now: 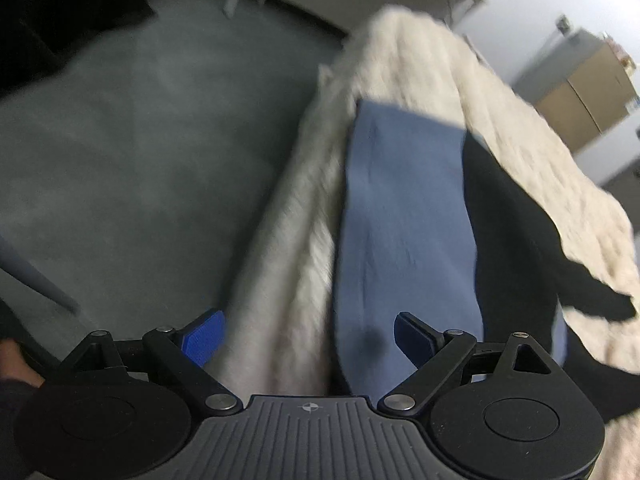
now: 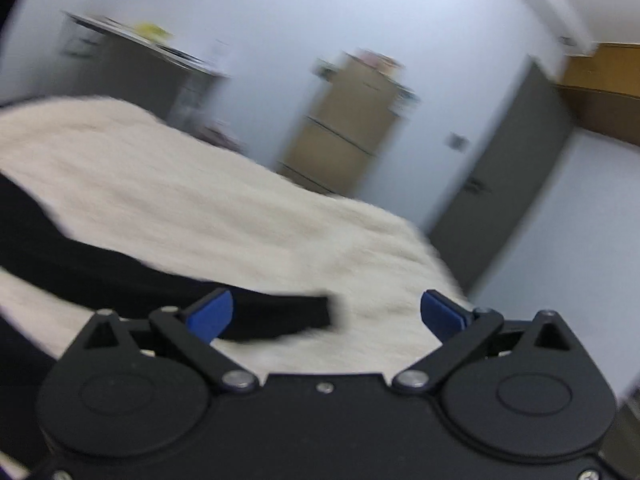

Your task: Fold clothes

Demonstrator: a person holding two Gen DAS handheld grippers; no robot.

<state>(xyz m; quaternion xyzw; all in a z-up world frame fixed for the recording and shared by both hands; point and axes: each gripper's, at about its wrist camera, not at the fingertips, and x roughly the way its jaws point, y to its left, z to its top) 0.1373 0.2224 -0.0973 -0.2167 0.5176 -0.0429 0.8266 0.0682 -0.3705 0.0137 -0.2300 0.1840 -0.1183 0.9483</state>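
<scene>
1. One bed [image 1: 520,152] with a cream, fluffy cover takes up most of what I see. In my left wrist view it runs from near centre to the far right; in my right wrist view it fills the left and middle.
2. One grey floor [image 1: 140,140] lies to the left of the bed in my left wrist view.
3. One dark door [image 2: 500,200] stands at the right of my right wrist view, and one tan cabinet [image 2: 344,128] stands far behind the bed, left of that door.
4. Two garments lie on the bed. The blue garment [image 1: 404,220] is a long folded strip running near to far just inside the bed's left edge. The black garment [image 1: 516,240] lies touching its right side and spreads rightward across the cover.
5. In my right wrist view I see only one garment, the black one, with one narrow end stretching right across the cream cover and stopping between my fingers' line of sight.
6. My left gripper [image 1: 308,340] has its two blue pads spread wide, pressing on nothing; the near end of the blue garment and the bed's edge show between them.
7. My right gripper [image 2: 326,314] also stands wide apart, holding nothing, with the black garment's end lying free below it.
</scene>
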